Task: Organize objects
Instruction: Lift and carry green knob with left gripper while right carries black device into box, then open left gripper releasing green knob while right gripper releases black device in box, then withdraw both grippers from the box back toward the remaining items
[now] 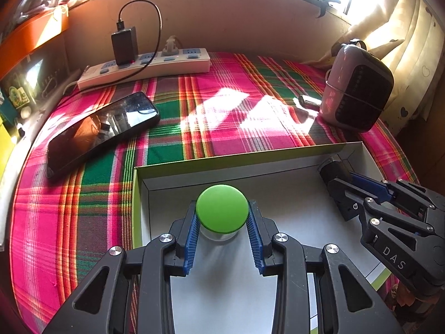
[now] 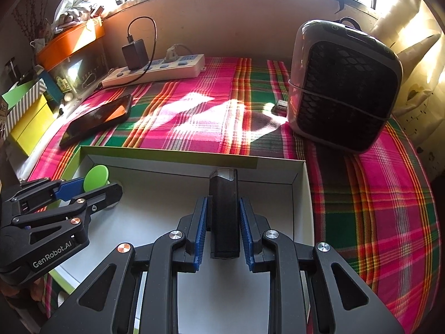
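The 2 held things sit inside the white tray [image 1: 278,164] — a small clear jar with a green lid [image 1: 222,208] and a slim black block [image 2: 224,211]. The jar looks light, rigid and slick, best pinched below the lid, as the left gripper [image 1: 222,222] does; the right gripper [image 2: 223,222] clamps the block's flat sides — both angled steeply down

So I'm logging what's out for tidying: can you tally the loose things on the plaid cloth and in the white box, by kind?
Jar with green lid: 1
Slim black device: 1
Smartphone: 1
Power strip: 1
Small fan heater: 1
Small metal cylinder: 1
Total: 6
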